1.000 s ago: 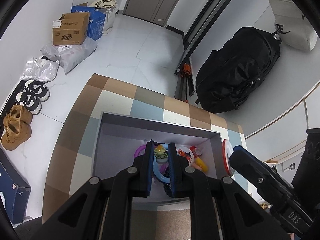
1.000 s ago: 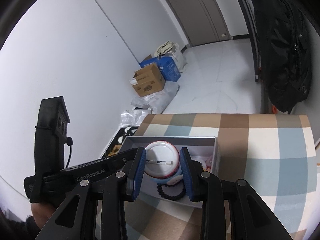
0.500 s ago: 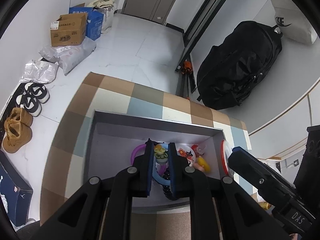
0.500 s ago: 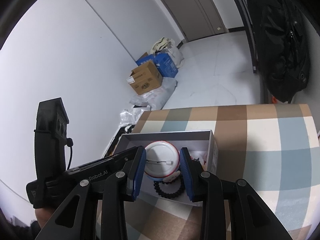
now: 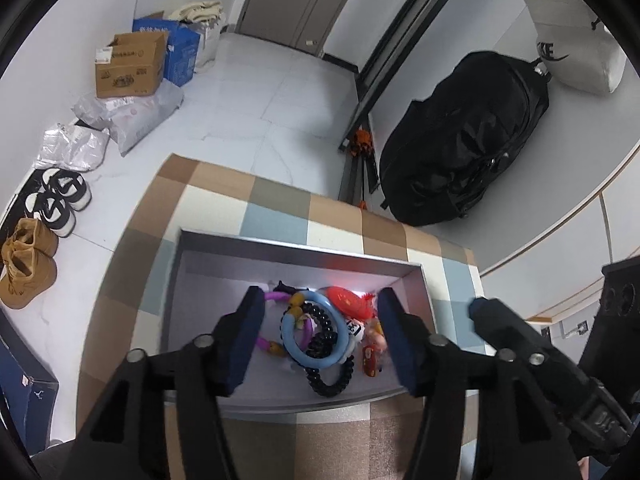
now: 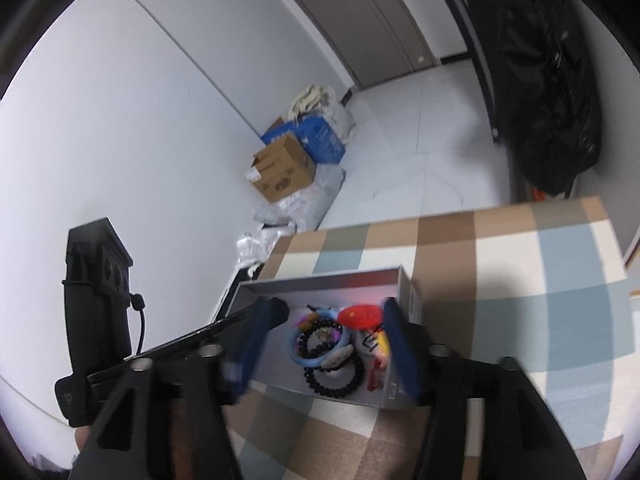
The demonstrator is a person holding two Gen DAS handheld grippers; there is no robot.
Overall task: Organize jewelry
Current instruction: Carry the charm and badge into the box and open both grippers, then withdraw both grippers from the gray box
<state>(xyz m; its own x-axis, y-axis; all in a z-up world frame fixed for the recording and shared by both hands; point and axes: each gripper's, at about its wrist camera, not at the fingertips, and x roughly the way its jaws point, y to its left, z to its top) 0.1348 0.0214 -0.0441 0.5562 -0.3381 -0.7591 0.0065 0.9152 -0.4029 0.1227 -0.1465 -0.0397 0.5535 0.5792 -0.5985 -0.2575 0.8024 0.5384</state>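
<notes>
The left gripper hangs over a shallow grey box with its blue-padded fingers spread wide and nothing between them. The box sits on a table covered in a brown, blue and cream checked cloth. Inside the box, gathered toward its right half, lies a heap of jewelry: a light blue bangle on top, a black beaded bracelet threaded partly through and beneath it, a purple ring-shaped bracelet at the left of the heap, and a round red badge toward the far wall. Small red and yellow trinkets lie just beside the bangle on the right; they are too blurred to name more closely.

From the right wrist view, the right gripper is likewise spread wide and empty above the same box, its fingers smeared by motion. Between them show the blue bangle, the black beads and the red badge. The left gripper's black body stands at the left of this view.

On the white tiled floor beyond the table are a cardboard carton, a blue box, grey plastic parcels, black-and-white sneakers, tan boots and a big black backpack against the wall
</notes>
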